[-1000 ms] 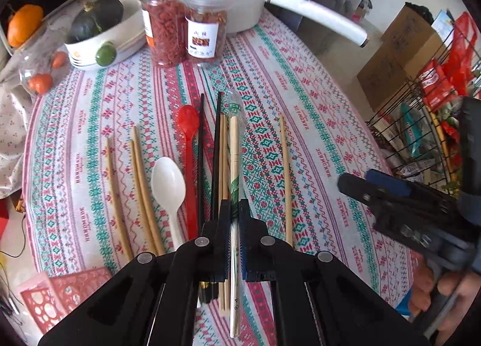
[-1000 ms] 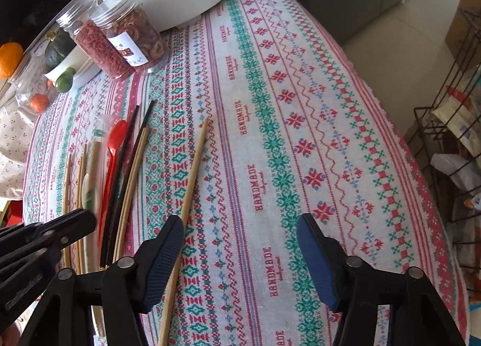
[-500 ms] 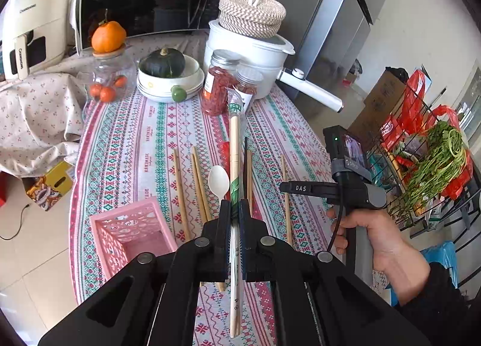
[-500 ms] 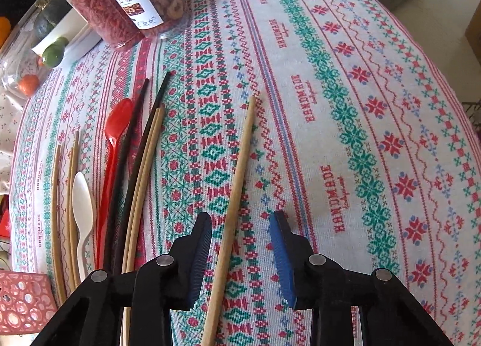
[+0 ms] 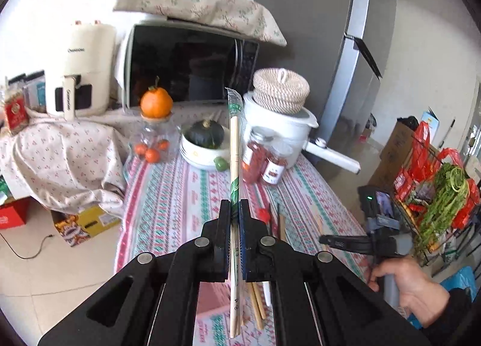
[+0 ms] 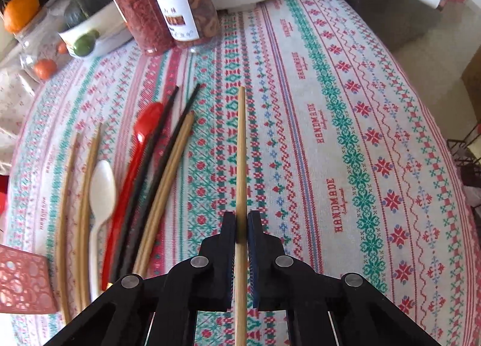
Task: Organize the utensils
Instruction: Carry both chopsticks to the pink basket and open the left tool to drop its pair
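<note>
My left gripper [image 5: 235, 210] is shut on a pair of wrapped disposable chopsticks [image 5: 234, 147] and holds it high above the table, tip pointing up and away. My right gripper [image 6: 241, 220] is shut on a single wooden chopstick [image 6: 241, 147] that lies on the patterned tablecloth [image 6: 345, 135]. To its left lie two bamboo chopsticks [image 6: 168, 183], black chopsticks [image 6: 156, 165], a red spoon [image 6: 141, 141], a white spoon [image 6: 100, 192] and more thin wooden chopsticks [image 6: 64, 210]. A pink perforated basket [image 6: 21, 283] sits at the near left corner.
Two jars [image 6: 162, 6], a white bowl with a squash [image 5: 204, 144], a glass jar with an orange [image 5: 154, 129] and a white cooker [image 5: 279, 123] stand at the table's far end. A wire rack with groceries [image 5: 436, 195] stands to the right, off the table.
My left gripper rose high with the wrapped chopsticks and tilted up. My right gripper moved in over the single wooden chopstick and closed on it.
</note>
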`<action>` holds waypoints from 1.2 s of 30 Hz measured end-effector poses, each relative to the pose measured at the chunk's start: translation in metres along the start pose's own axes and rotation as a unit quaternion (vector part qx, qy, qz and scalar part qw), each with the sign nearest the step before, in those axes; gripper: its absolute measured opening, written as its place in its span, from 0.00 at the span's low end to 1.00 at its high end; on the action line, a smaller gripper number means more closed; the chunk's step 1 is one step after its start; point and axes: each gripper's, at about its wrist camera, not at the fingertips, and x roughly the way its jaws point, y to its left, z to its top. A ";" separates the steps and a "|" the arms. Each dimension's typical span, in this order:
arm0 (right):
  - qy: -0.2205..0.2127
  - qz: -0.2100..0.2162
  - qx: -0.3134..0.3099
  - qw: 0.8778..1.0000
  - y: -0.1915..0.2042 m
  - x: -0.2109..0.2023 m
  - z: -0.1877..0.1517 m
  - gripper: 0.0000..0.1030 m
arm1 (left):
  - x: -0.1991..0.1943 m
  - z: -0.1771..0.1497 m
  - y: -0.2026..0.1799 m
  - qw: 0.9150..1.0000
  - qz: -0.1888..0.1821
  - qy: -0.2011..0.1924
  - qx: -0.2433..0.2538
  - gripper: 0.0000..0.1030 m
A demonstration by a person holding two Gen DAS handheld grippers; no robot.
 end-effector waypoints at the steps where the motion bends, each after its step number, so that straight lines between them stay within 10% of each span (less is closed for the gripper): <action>1: -0.010 0.011 0.006 1.000 0.000 -0.010 -0.001 0.06 | -0.002 0.001 0.003 1.000 0.008 -0.018 0.001 0.04; 9: -0.088 0.057 -0.013 0.994 0.027 -0.084 -0.017 0.06 | 0.010 -0.007 0.019 0.992 0.067 -0.101 0.021 0.04; 17: -0.160 0.097 -0.021 0.982 0.041 -0.130 -0.030 0.06 | 0.038 -0.023 0.014 0.991 0.085 -0.098 0.035 0.04; 36: -0.248 0.159 -0.014 0.956 0.088 -0.157 -0.032 0.06 | 0.041 -0.048 0.027 0.996 0.064 0.063 0.019 0.10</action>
